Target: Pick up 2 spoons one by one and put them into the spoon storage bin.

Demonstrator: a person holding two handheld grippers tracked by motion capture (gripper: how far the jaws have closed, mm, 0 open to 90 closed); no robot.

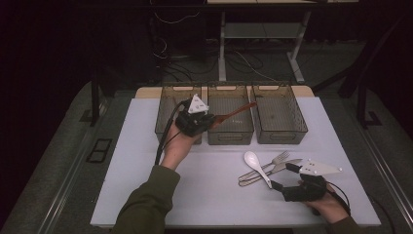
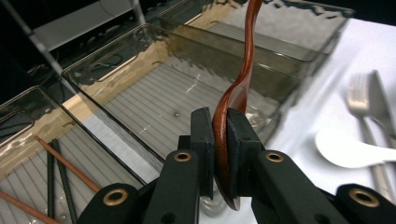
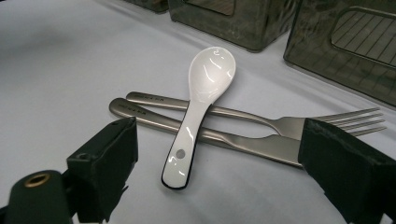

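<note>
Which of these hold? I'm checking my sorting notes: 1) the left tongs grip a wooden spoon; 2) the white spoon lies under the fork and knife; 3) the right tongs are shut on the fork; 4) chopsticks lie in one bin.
1) True: the left tongs clamp the brown wooden spoon by its bowl.
2) False: the white spoon lies across the top of the fork and knife.
3) False: the right tongs stand open, holding nothing.
4) True: chopsticks lie in a bin.
</note>
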